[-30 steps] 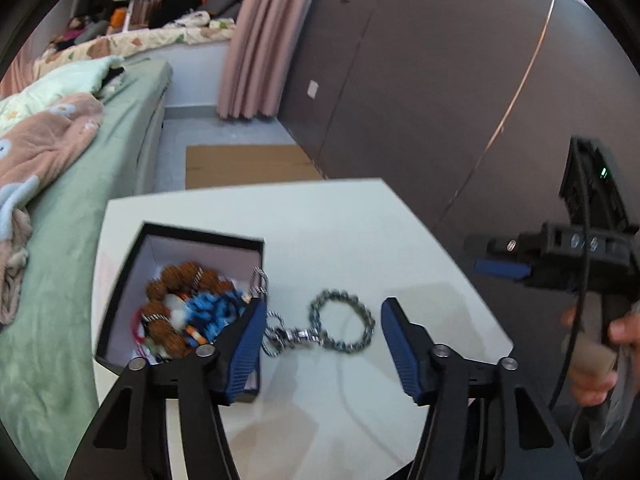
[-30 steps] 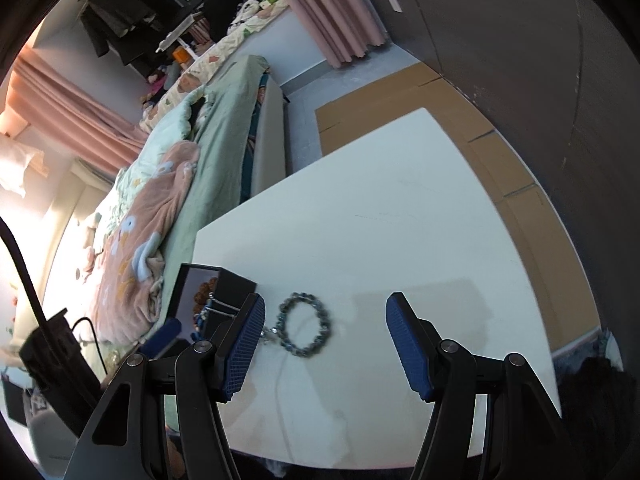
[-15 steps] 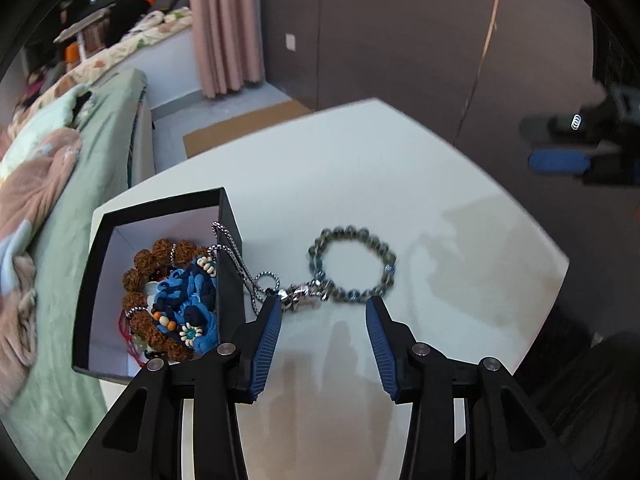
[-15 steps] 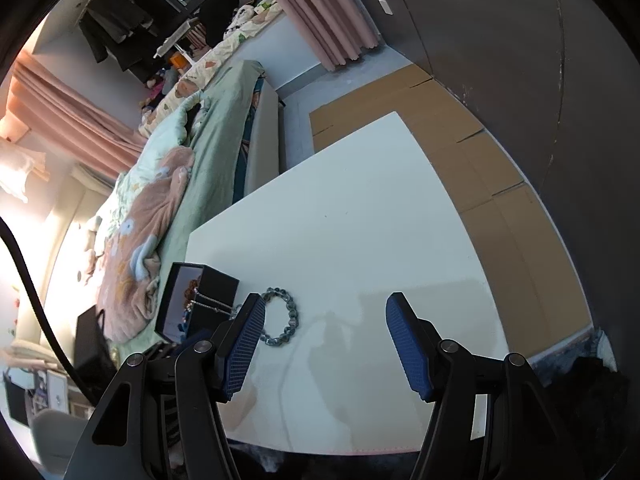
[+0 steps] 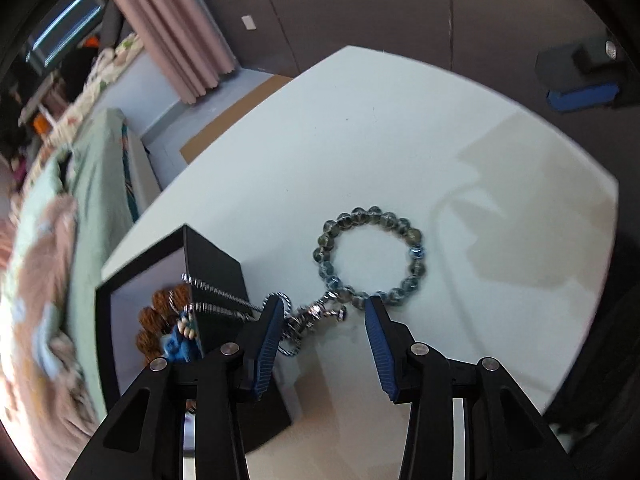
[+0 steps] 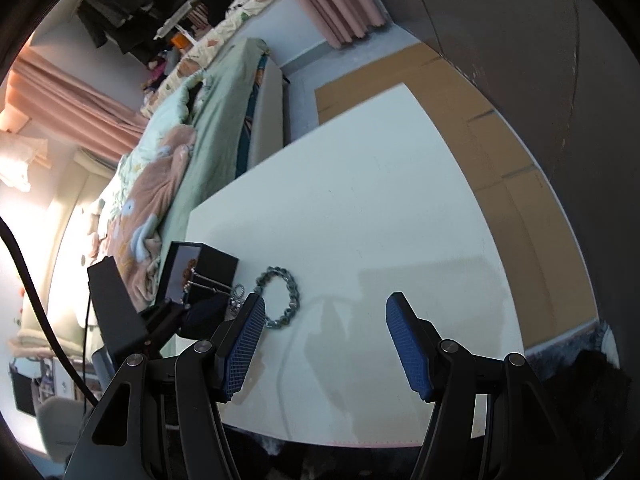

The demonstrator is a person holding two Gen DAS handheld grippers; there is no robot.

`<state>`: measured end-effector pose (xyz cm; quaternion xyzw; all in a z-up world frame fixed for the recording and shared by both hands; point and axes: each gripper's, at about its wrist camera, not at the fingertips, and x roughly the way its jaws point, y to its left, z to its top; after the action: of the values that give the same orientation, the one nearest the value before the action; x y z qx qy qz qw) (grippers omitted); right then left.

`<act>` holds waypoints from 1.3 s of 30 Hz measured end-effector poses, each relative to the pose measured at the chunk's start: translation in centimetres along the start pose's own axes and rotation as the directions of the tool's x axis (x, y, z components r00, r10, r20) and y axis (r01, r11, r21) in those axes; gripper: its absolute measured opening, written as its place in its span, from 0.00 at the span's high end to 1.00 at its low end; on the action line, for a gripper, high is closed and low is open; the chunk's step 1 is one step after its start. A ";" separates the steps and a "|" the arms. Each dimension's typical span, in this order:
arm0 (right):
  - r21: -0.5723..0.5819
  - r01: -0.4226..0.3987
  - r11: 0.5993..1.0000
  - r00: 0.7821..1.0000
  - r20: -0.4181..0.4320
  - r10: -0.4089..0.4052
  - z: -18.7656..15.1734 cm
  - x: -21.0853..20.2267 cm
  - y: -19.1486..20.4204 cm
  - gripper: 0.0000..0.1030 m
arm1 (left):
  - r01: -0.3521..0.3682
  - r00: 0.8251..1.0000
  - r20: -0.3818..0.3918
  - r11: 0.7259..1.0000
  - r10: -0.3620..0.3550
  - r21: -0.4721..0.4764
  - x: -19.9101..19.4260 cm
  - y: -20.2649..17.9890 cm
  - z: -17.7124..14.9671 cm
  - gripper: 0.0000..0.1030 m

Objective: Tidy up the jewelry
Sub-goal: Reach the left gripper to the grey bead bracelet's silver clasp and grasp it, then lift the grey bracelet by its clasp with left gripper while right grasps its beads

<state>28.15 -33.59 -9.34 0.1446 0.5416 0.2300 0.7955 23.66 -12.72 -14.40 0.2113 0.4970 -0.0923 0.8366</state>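
Note:
A grey-green bead bracelet (image 5: 370,256) lies on the white table (image 5: 380,140). A silver chain (image 5: 308,314) runs from it over the rim of a black jewelry box (image 5: 212,264) that holds brown beads and blue pieces. My left gripper (image 5: 322,340) is open and empty, low over the chain's clasp, its jaws either side of it. My right gripper (image 6: 324,344) is open and empty, back above the table's near edge; the bracelet (image 6: 280,296) and box (image 6: 208,268) lie to its left.
A bed with a green cover and pink blanket (image 6: 168,168) runs along the table's left side. Brown cardboard (image 6: 500,120) lies on the floor beyond the table, against a dark wall. The right gripper's body (image 5: 580,80) shows at the upper right of the left wrist view.
My left gripper has moved forward and down toward the chain clasp and narrowed its opening. The right gripper has drawn back and up a little. The bracelet has not moved.

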 end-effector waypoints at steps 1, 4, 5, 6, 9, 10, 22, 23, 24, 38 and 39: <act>0.007 0.003 1.000 1.000 -0.002 -0.003 0.0 0.0 -0.2 0.38 | -0.011 1.000 0.001 1.000 0.011 0.014 0.1 -0.1 0.0 0.57; 0.016 0.004 1.000 1.000 0.001 -0.004 -0.2 -0.1 -0.6 0.38 | -0.011 1.000 -0.001 1.000 0.011 0.022 0.1 0.2 0.0 0.57; 0.016 0.003 1.000 1.000 0.002 -0.003 -0.2 -0.2 -0.6 0.38 | -0.016 1.000 -0.004 0.999 0.016 0.036 0.1 0.1 -0.1 0.57; 0.016 0.003 1.000 1.000 0.004 -0.003 -0.3 -0.2 -0.7 0.38 | -0.020 1.000 -0.005 0.999 0.020 0.045 0.2 0.0 0.0 0.57; 0.014 0.000 1.000 1.000 0.006 0.000 -0.3 -0.2 -0.5 0.38 | -0.024 1.000 -0.003 0.997 0.025 0.068 0.4 -0.3 -0.1 0.68; 0.012 -0.001 1.000 1.000 0.005 0.001 -0.3 -0.2 -0.4 0.38 | -0.017 1.000 0.003 0.998 0.017 0.061 0.3 -0.2 -0.1 0.71; 0.029 0.005 1.000 1.000 -0.017 -0.005 -0.1 1.4 0.0 0.38 | 0.151 0.977 0.186 0.957 -0.106 -0.248 -3.9 6.1 -0.6 0.95; 0.029 0.004 1.000 1.000 -0.018 -0.004 -0.1 1.7 0.2 0.38 | 0.161 0.973 0.204 0.952 -0.109 -0.259 -4.3 6.4 -0.7 0.95; 0.029 0.003 1.000 1.000 -0.019 -0.003 0.0 1.8 0.3 0.38 | 0.174 0.968 0.224 0.947 -0.114 -0.271 -4.8 6.6 -0.7 0.95; -0.070 0.107 0.992 0.991 -0.073 -0.112 0.1 7.6 5.2 0.54 | 0.316 0.864 0.496 0.855 -0.081 -0.411 -12.1 12.3 -2.6 0.95; -0.079 0.123 0.989 0.989 -0.072 -0.129 0.1 7.9 5.5 0.54 | 0.325 0.855 0.513 0.848 -0.075 -0.419 -12.7 12.9 -2.8 0.95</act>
<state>29.56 -24.79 -12.96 0.0714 0.5710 0.2046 0.7918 19.95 -0.70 -1.18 -0.0923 0.3018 -0.1018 0.9434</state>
